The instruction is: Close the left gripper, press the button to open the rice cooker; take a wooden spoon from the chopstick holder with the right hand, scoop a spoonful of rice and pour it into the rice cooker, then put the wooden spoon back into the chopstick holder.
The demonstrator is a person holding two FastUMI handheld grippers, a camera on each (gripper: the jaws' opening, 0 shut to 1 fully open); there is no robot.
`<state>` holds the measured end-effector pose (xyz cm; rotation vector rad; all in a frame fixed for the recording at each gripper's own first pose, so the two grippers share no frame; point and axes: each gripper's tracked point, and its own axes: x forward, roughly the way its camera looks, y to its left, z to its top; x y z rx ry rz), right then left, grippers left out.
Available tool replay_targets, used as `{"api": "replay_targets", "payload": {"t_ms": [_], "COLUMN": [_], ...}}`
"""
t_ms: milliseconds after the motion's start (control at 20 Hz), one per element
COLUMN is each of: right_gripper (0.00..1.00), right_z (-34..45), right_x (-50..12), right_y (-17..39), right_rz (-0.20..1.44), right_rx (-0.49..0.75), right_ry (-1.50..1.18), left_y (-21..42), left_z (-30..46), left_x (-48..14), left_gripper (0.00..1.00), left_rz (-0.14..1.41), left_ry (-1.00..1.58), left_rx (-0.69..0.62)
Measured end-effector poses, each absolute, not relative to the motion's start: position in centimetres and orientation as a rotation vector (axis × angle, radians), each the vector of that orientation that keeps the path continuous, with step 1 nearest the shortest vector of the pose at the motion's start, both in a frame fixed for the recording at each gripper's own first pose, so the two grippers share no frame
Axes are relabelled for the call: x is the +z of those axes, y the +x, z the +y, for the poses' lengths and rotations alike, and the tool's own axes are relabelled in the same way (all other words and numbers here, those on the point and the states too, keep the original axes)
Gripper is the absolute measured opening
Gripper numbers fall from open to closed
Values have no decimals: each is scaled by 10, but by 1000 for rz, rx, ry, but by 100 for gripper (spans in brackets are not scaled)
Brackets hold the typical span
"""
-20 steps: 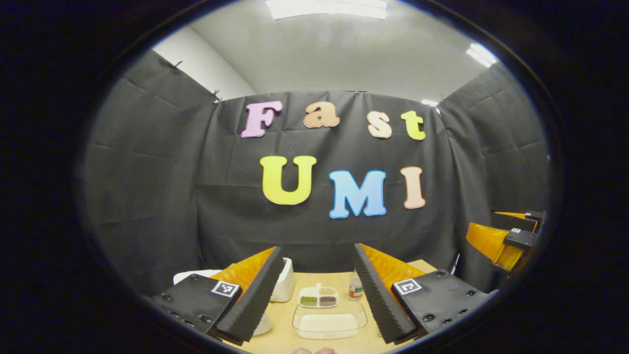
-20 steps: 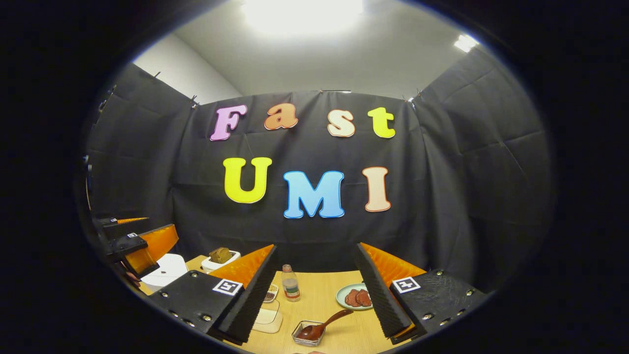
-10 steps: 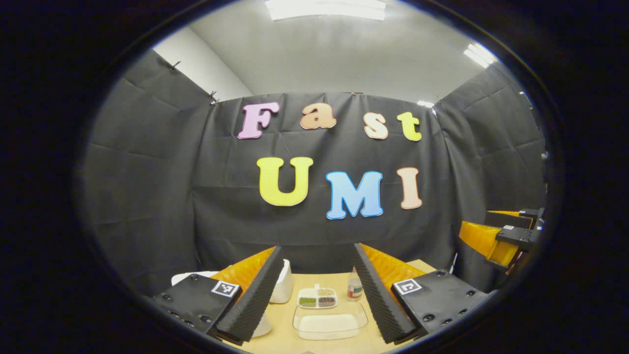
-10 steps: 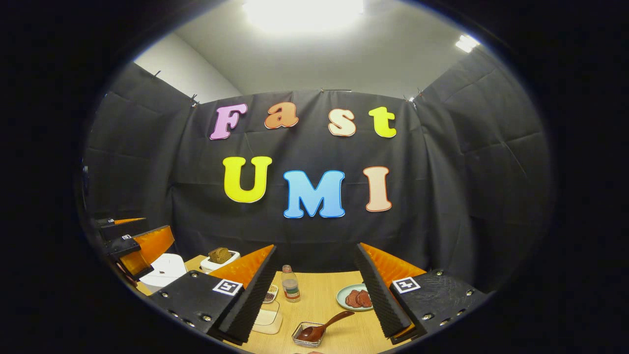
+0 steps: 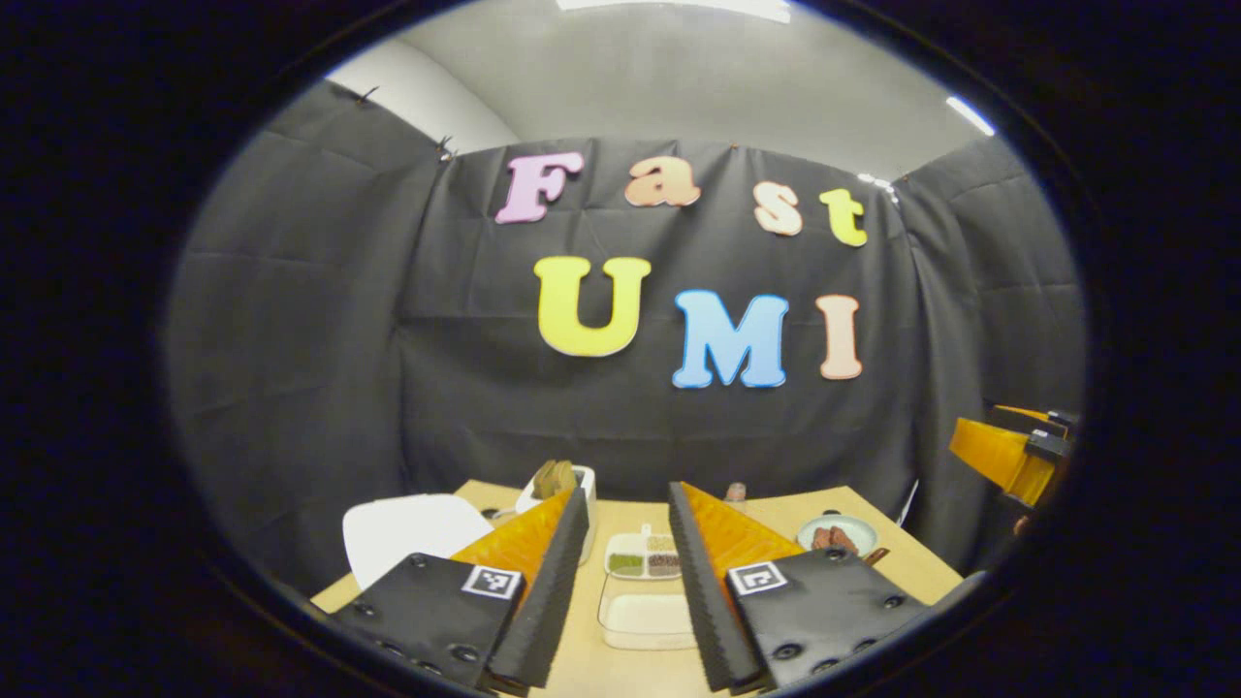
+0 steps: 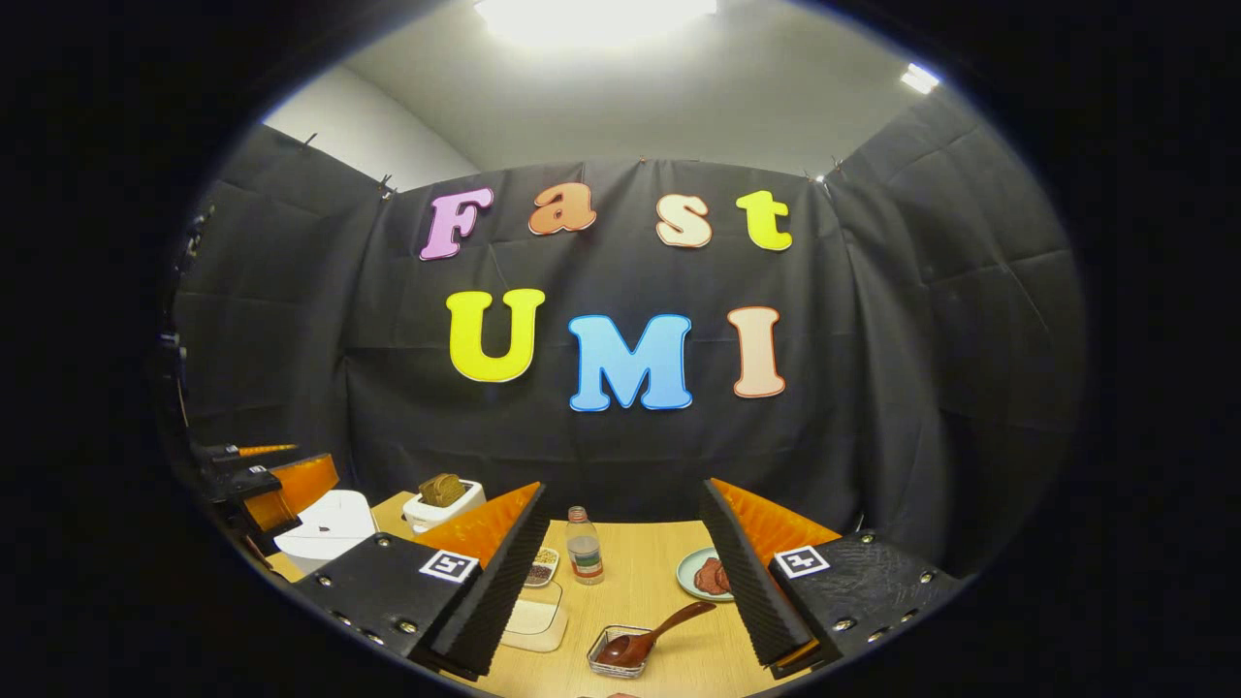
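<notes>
The left gripper (image 5: 627, 591) has its two fingers drawn fairly near each other, with only a narrow gap between them, and nothing is held in that gap. Through the gap, in the left gripper view, a small divided dish of grains (image 5: 644, 560) and, nearer, a clear tray of rice (image 5: 644, 620) lie on the wooden table (image 5: 902, 562). To the left of the fingers stands the white rice cooker (image 5: 412, 531) with its lid down — just behind it is a white toaster (image 5: 560, 485) with bread in it. To the right sits a plate with meat (image 5: 837, 534).

The right gripper (image 6: 625, 582) is spread wide and holds nothing; its fingers touch no object. Between them, in the right gripper view, the wooden spoon (image 6: 652, 637) rests with its bowl in a small glass holder (image 6: 613, 661) and its handle pointing up to the right. A small bottle (image 6: 584, 547) stands farther back. The rice tray is partly hidden behind the left finger — the rice cooker is at the far left, below the other gripper.
</notes>
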<state>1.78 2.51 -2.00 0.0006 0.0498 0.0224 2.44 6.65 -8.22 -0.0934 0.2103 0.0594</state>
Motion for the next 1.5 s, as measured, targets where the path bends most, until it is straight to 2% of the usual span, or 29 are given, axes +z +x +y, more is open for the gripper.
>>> {"api": "replay_targets", "payload": {"t_ms": [50, 150, 200, 450, 700, 900, 1250, 1500], "right_gripper": [95, 95, 95, 95, 95, 95, 95, 95], "right_z": [25, 29, 34, 37, 36, 29, 20, 23], "right_x": [-22, -28, -31, -41, -45, -49, -51, -54], "right_y": [20, 23, 23, 30, 31, 30, 29, 27], "right_rz": [47, 54, 64, 90, 113, 126, 142, 152], "right_rx": [19, 22, 35, 52, 67, 46, 15, 19], "right_ry": [-11, -25, -22, -13, 15, 12, 11, 19], "left_y": [27, 29, 27, 41, 53, 67, 75, 79], "left_z": [79, 101, 100, 172, 239, 279, 293, 294], "left_x": [-95, -119, -128, -168, -217, -244, -291, -280], "left_gripper": [53, 24, 9, 9, 11, 9, 8, 9], "left_rz": [248, 323, 371, 482, 634, 695, 799, 749], "left_ry": [-129, -176, -216, -178, -301, -327, -306, -302], "left_rx": [84, 115, 84, 148, 214, 268, 290, 293]}}
